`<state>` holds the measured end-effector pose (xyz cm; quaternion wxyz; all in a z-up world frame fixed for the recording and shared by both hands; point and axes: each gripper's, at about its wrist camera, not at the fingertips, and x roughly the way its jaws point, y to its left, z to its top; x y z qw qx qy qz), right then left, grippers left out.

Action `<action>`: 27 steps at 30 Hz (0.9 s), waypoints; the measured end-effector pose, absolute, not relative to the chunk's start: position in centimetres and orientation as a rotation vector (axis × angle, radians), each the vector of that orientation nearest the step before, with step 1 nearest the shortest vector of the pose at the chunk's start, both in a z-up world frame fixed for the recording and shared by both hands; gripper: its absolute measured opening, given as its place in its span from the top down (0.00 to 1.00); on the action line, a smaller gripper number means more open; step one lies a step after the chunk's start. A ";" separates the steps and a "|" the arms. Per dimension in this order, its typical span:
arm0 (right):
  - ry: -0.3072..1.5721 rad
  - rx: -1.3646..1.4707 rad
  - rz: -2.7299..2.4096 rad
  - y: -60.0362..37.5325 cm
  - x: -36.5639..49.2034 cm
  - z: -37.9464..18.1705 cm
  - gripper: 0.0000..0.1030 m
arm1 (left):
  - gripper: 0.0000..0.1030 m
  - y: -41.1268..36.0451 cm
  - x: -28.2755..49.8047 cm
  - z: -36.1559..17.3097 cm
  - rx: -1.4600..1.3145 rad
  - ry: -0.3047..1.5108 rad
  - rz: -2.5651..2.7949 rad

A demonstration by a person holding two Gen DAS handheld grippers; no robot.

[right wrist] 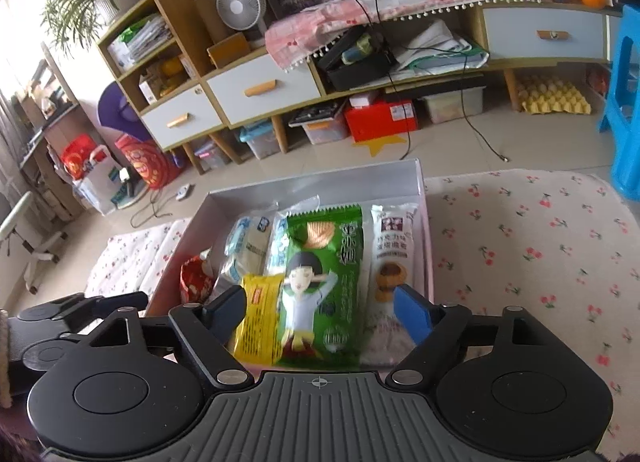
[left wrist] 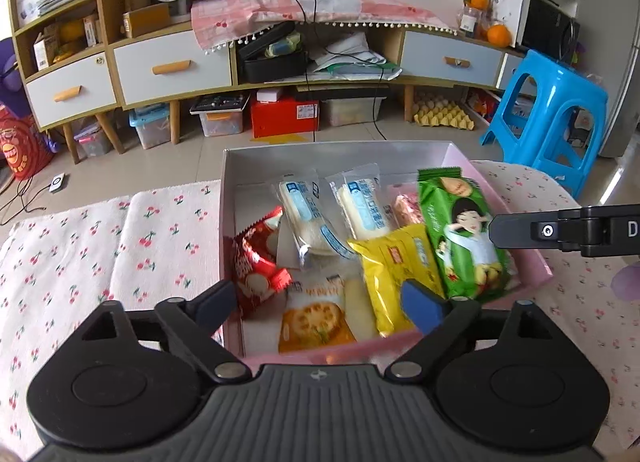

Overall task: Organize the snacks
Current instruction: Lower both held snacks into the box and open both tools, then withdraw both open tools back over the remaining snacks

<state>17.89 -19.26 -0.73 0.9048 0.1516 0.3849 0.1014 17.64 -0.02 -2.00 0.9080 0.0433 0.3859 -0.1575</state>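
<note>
A pink box (left wrist: 536, 262) with a white inside stands on the cherry-print cloth and holds several snack packs. In the left wrist view I see a green pack (left wrist: 460, 234), a yellow pack (left wrist: 400, 270), a red pack (left wrist: 256, 262), an orange pack (left wrist: 316, 318) and two white-blue packs (left wrist: 304, 217). My left gripper (left wrist: 320, 304) is open and empty over the box's near edge. My right gripper (right wrist: 320, 312) is open and empty, with the green pack (right wrist: 320, 282), the yellow pack (right wrist: 258, 318) and a white pack (right wrist: 390, 262) between its fingers' lines. The box wall (right wrist: 320, 181) also shows there.
The cherry-print cloth (left wrist: 100, 254) covers the table on both sides of the box (right wrist: 520, 246). A blue stool (left wrist: 552, 113) stands at the right. A low cabinet with drawers (left wrist: 172, 65) and floor bins lies beyond. The right gripper's side (left wrist: 568, 229) reaches in over the box's right wall.
</note>
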 end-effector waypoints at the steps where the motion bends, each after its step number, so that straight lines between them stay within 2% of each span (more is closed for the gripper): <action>1: 0.805 0.305 0.206 -19.2 17.6 -0.5 0.19 | 0.07 -0.1 17.3 -1.9 0.084 0.799 -0.322; 10: 0.830 0.236 0.198 -18.4 14.0 0.7 0.13 | 0.01 0.1 14.1 -1.2 0.077 0.841 -0.284; 20: 0.858 0.203 0.150 -18.4 10.1 1.5 0.11 | 0.00 0.5 10.7 -1.0 0.043 0.892 -0.238; 22: 0.863 0.216 0.156 -18.6 9.1 1.3 0.08 | 0.01 0.7 10.0 -0.9 0.014 0.887 -0.235; 27: 0.870 0.157 0.166 -18.5 7.6 0.7 0.08 | 0.00 1.0 8.6 -1.2 0.001 0.841 -0.223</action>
